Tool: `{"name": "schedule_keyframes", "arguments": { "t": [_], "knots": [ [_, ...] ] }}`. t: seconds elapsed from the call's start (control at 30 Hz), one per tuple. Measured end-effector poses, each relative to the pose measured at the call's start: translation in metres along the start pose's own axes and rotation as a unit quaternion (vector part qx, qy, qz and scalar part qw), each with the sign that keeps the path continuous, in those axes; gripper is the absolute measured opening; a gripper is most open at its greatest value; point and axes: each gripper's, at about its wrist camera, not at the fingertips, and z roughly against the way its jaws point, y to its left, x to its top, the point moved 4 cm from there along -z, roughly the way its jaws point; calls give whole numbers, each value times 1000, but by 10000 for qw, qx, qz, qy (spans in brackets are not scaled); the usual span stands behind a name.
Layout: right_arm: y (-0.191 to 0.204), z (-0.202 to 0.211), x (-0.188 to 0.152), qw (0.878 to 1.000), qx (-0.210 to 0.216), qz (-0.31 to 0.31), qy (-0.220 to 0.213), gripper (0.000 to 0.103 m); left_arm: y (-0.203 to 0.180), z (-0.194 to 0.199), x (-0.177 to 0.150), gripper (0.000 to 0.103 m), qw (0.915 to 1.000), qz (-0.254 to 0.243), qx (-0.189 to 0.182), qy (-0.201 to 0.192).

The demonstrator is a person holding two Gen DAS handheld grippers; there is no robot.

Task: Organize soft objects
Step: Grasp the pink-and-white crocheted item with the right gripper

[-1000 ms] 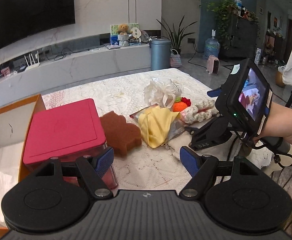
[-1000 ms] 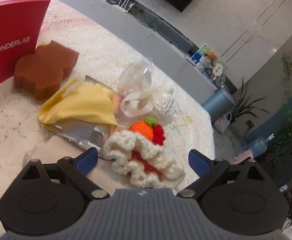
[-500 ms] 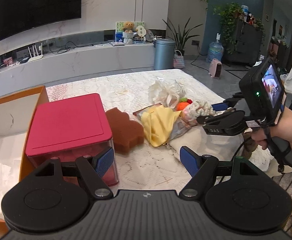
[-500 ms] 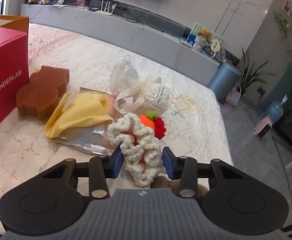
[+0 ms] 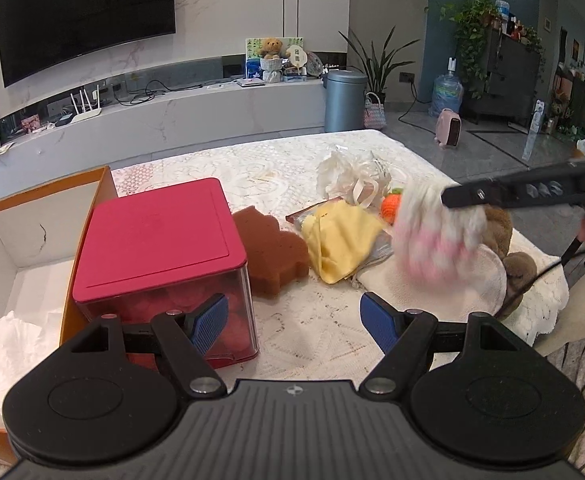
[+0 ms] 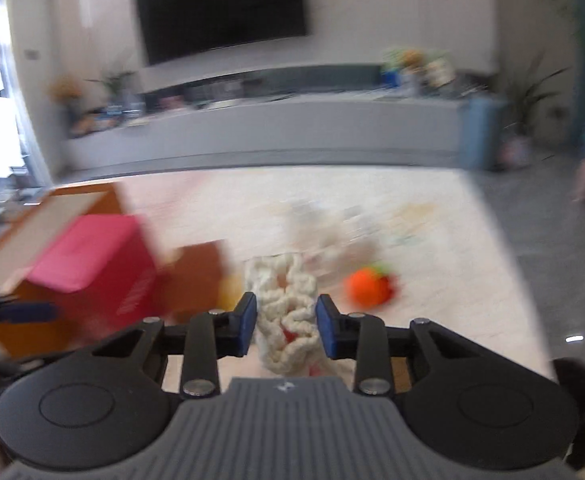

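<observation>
An open orange box (image 5: 104, 184) with white paper (image 5: 8, 352) inside sits at the left edge of the surface (image 5: 312, 336). Just beside it stands a red box (image 5: 156, 236) with a clear front. The left gripper (image 5: 294, 322) hangs low in front of the red box with its blue fingers (image 5: 208, 322) wide apart and nothing between them. Next comes a brown sponge (image 5: 270, 248), and near it a yellow cloth (image 5: 340, 240) lies on a shiny packet. Behind the cloth are a bunch of white ribbon (image 5: 352, 178) and a small orange knitted toy (image 5: 390, 208). Toward the right edge, the right gripper (image 6: 286, 326) has just been closing, and it now squeezes the white knitted toy (image 6: 284, 308) between its blue fingers (image 6: 246, 326). The toy is up off the surface and looks blurry. A brown plush toy (image 5: 500, 228) lies on a cream cloth (image 5: 432, 292) under it.
</observation>
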Motion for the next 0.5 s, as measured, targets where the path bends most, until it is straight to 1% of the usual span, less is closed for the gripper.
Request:
{"name": "schedule_keyframes", "arguments": {
  "t": [0.03,0.07,0.1,0.2,0.27,0.3,0.33,0.37,0.4,0.43,0.47,0.5],
  "knots": [
    [3,0,-4,9999,120,56,69,27,0,-1,0,89,10000,12,10,21],
    [5,-2,-8,9996,172,125,183,26,1,-1,0,89,10000,37,14,40],
    [7,-7,-12,9991,174,203,339,26,2,-2,-1,89,10000,61,13,59],
    [7,-27,-25,9957,-26,366,853,27,3,-4,-2,89,9999,79,28,116],
    [9,-37,-35,9914,16,537,1192,30,4,-4,-3,89,9999,40,62,116],
    [14,-38,-40,9887,48,732,1308,39,4,-4,-3,89,9999,16,88,111],
    [17,-38,-44,9860,101,920,1388,54,6,-4,-3,89,9999,7,126,112],
    [23,-36,-47,9833,217,1100,1437,62,8,-3,-2,89,9998,22,160,106],
    [28,-32,-52,9807,365,1276,1438,74,10,-2,-1,89,9998,58,177,89],
    [35,-29,-54,9777,528,1462,1408,78,12,-1,0,89,9998,96,183,76],
    [42,-26,-56,9740,694,1647,1395,79,15,0,1,89,9997,126,184,69],
    [48,-24,-57,9691,810,1837,1431,82,17,1,2,89,9997,147,198,69]
  ]
}}
